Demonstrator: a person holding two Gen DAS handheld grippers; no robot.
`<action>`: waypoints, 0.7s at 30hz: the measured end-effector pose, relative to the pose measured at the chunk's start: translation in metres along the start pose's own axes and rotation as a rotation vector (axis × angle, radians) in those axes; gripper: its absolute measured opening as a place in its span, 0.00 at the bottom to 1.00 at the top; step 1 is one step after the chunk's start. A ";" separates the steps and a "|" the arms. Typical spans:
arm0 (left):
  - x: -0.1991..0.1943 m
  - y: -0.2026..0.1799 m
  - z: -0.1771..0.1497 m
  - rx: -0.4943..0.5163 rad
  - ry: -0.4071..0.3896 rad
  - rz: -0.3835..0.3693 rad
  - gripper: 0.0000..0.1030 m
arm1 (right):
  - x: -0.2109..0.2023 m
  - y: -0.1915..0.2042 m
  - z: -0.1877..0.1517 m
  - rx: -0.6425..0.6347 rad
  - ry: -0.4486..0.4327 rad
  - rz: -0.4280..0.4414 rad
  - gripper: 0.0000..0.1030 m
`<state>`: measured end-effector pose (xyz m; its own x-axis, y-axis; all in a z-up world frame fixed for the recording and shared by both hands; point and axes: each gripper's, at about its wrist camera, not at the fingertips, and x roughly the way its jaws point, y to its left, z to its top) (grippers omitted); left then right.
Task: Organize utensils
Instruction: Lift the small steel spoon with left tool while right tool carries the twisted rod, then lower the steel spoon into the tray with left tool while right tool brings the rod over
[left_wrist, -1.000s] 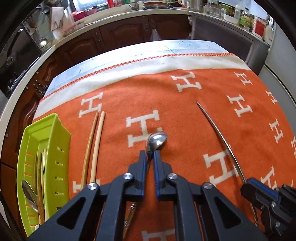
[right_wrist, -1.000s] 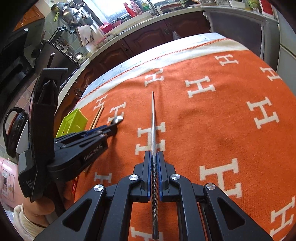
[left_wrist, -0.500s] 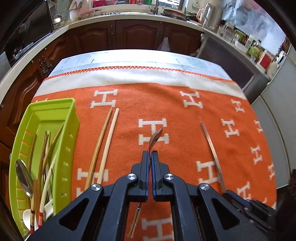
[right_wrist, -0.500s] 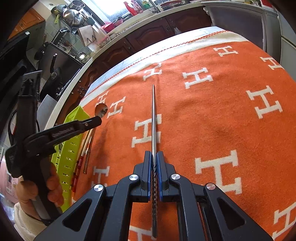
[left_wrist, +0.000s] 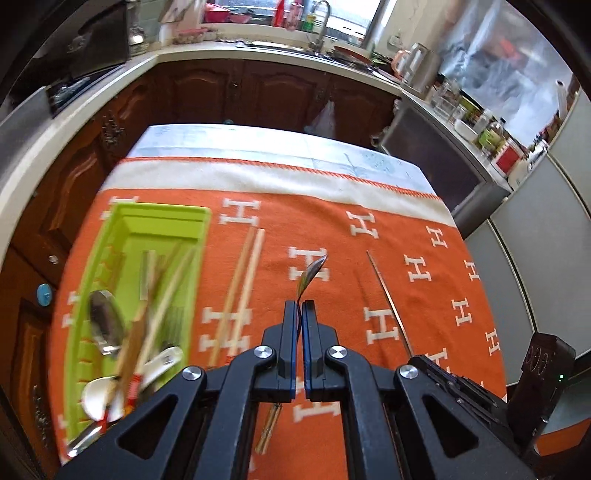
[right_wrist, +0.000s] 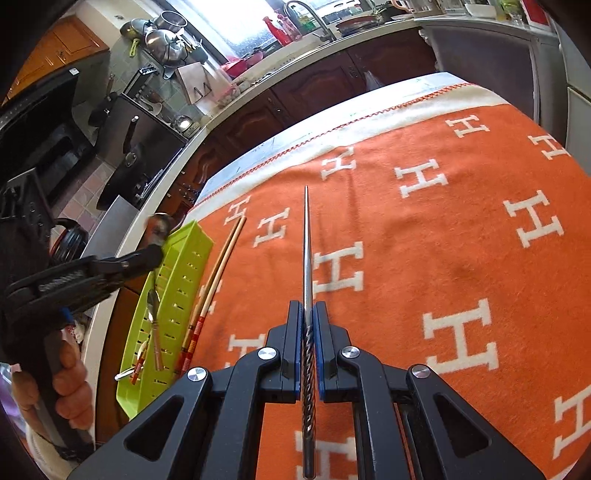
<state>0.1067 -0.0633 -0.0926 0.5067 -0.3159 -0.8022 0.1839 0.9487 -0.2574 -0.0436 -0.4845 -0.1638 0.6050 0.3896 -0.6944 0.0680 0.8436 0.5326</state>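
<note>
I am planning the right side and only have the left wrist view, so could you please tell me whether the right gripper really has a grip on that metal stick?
Observer: Yes. The right gripper is shut on the metal chopstick. It clamps the twisted handle section, and the tip points away across the orange cloth.
Operator: Thank you. The left gripper, shut on the spoon, hides the near ends of the wooden chopsticks from me. What do they look like?
Observer: They carry red and orange bands, and they lie on the cloth just outside the green tray.
</note>
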 end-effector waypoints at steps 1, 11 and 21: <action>-0.006 0.005 0.000 -0.004 -0.003 0.009 0.00 | -0.002 0.003 0.000 -0.005 -0.001 0.002 0.05; -0.044 0.066 -0.010 -0.059 -0.013 0.120 0.03 | -0.033 0.057 0.001 -0.088 -0.037 0.054 0.05; -0.067 0.087 -0.020 -0.130 -0.050 0.041 0.04 | -0.038 0.110 -0.008 -0.168 -0.019 0.086 0.05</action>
<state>0.0723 0.0410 -0.0724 0.5538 -0.2740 -0.7863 0.0529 0.9540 -0.2952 -0.0653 -0.4040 -0.0823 0.6175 0.4574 -0.6399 -0.1170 0.8579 0.5003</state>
